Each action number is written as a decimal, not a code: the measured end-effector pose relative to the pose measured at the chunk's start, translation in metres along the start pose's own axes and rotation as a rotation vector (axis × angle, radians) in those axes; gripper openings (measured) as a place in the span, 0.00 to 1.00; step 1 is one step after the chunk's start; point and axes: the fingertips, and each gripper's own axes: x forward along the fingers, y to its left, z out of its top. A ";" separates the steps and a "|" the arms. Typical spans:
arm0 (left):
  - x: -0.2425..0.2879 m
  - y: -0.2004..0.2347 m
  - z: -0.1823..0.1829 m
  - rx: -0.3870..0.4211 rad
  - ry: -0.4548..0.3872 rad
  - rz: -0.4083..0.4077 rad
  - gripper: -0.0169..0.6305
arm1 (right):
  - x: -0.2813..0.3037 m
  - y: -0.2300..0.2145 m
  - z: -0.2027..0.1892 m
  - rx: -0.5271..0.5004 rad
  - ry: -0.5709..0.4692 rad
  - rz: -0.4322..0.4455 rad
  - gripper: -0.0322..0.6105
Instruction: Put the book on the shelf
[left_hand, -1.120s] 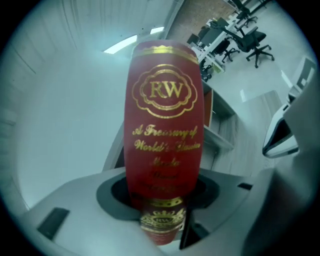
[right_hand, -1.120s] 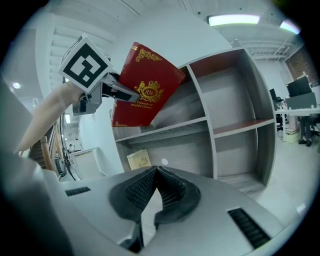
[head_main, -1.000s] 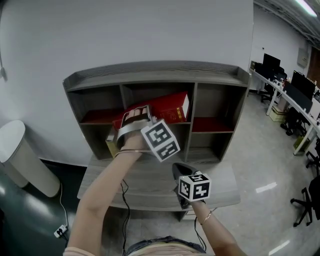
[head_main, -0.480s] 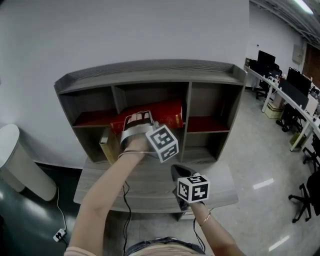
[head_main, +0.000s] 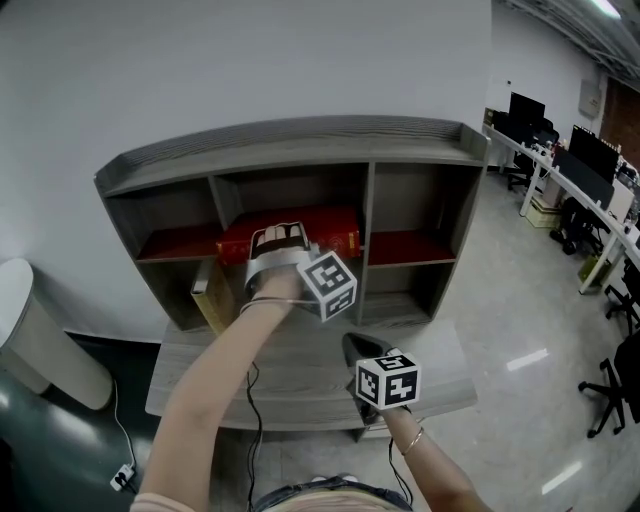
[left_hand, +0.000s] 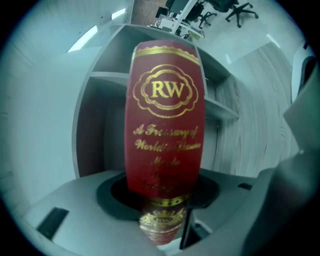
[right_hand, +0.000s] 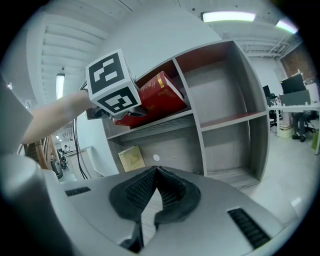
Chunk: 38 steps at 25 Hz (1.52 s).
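Showing the red book (head_main: 335, 228) in the upper middle compartment of the grey shelf (head_main: 290, 140), the head view places it lengthwise between the two upright dividers. In the left gripper view the book (left_hand: 167, 115) fills the centre: a red spine stamped with a gold "RW" emblem and gold script, running away from the camera toward the shelf (left_hand: 87, 130).

The left gripper (head_main: 278, 240) is clenched on the near end of this spine, one grey jaw on each side, pads pressed to the covers. Its marker cube (head_main: 325, 283) sits just below the compartment, at the end of an outstretched forearm (head_main: 215, 390).

In the right gripper view the book (right_hand: 160, 92) appears tilted, one corner projecting past the front edge of the shelf board and its near end hidden behind the marker cube (right_hand: 112, 82). Whether it lies flat on the board cannot be told.

The right gripper (head_main: 362, 350) hangs low over the front of the tabletop (head_main: 190, 375) that carries the shelf, well apart from the book. In its own view, the right gripper (right_hand: 156, 171) has its jaws pressed together at the tips with nothing between them.

A tan book (head_main: 207, 297) leans in the lower left compartment. A white cylindrical bin (head_main: 40, 330) stands at the left; office desks with dark monitors (head_main: 590, 165) line the right.
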 end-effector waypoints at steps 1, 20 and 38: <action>0.002 -0.001 0.001 0.008 0.006 0.002 0.37 | 0.000 -0.002 0.000 0.001 0.001 -0.002 0.06; 0.029 -0.011 0.017 0.074 0.065 0.001 0.40 | 0.004 -0.027 -0.009 0.019 0.038 -0.016 0.06; 0.043 -0.038 0.028 0.059 0.035 -0.077 0.50 | 0.011 -0.038 -0.011 0.026 0.058 -0.023 0.06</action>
